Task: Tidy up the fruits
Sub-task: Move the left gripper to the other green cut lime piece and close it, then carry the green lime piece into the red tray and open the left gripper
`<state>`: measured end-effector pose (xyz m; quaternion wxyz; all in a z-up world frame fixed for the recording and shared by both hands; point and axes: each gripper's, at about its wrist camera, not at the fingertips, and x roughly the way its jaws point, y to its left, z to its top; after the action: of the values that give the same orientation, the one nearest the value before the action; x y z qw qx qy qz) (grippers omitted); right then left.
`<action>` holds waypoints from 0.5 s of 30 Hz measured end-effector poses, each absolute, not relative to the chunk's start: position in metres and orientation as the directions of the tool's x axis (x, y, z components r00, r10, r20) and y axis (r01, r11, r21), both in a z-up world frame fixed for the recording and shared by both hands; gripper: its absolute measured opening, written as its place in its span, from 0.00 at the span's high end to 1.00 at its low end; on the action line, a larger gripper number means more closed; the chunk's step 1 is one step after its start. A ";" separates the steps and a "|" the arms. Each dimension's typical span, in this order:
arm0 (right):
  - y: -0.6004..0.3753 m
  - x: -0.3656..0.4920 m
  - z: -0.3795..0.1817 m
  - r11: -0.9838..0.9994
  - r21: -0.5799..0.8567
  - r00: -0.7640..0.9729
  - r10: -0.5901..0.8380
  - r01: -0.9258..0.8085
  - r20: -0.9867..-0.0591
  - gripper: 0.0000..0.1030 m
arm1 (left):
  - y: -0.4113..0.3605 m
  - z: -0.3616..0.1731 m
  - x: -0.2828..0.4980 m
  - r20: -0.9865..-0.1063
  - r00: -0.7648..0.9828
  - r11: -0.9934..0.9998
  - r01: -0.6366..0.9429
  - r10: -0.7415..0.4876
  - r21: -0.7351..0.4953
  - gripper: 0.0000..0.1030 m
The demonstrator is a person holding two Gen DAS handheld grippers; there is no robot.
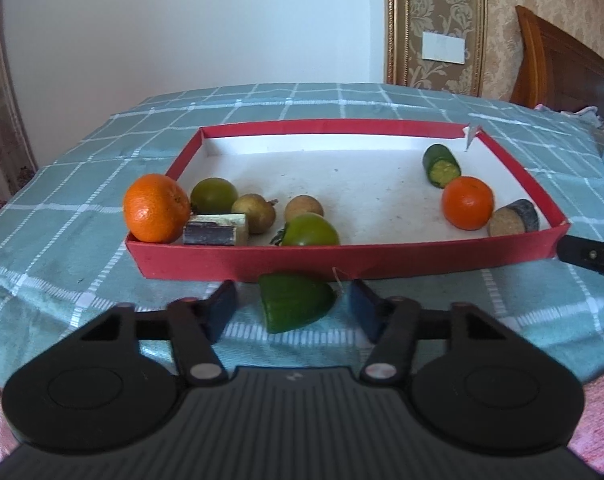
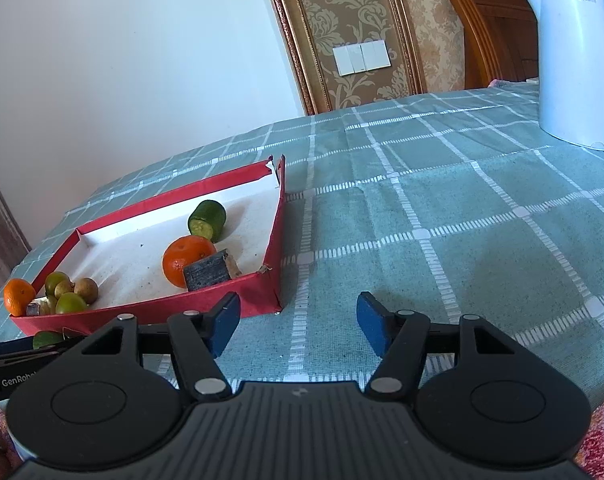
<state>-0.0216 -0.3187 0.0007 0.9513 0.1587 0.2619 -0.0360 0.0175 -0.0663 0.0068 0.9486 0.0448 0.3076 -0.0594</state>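
Note:
A green pepper piece (image 1: 295, 302) lies on the cloth just in front of the red box (image 1: 342, 260), between the open blue pads of my left gripper (image 1: 291, 308), not gripped. Inside the box at the left are an orange (image 1: 156, 207), green fruits (image 1: 213, 194), brown round fruits (image 1: 255, 212) and a dark cane piece (image 1: 215, 229). At the right are a cucumber piece (image 1: 441, 165), a second orange (image 1: 467, 202) and another cane piece (image 1: 514, 218). My right gripper (image 2: 297, 322) is open and empty over the cloth beside the box's right corner (image 2: 277, 280).
A white kettle (image 2: 574, 56) stands on the checked green cloth (image 2: 442, 216) at the far right. A wooden headboard (image 1: 562, 64) and patterned wall are behind. The right gripper's tip (image 1: 590, 254) shows at the right edge of the left wrist view.

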 end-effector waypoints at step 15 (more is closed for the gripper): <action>-0.319 -0.021 0.000 0.947 0.282 0.859 0.011 0.156 -0.512 0.38 | -0.055 0.017 -0.005 -0.542 0.831 0.986 0.163 -0.123 0.026 0.67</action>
<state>-0.0210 -0.3187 0.0000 0.9510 0.1586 0.2626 -0.0382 -0.0048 -0.0549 0.0167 0.9563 0.0355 0.2806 -0.0746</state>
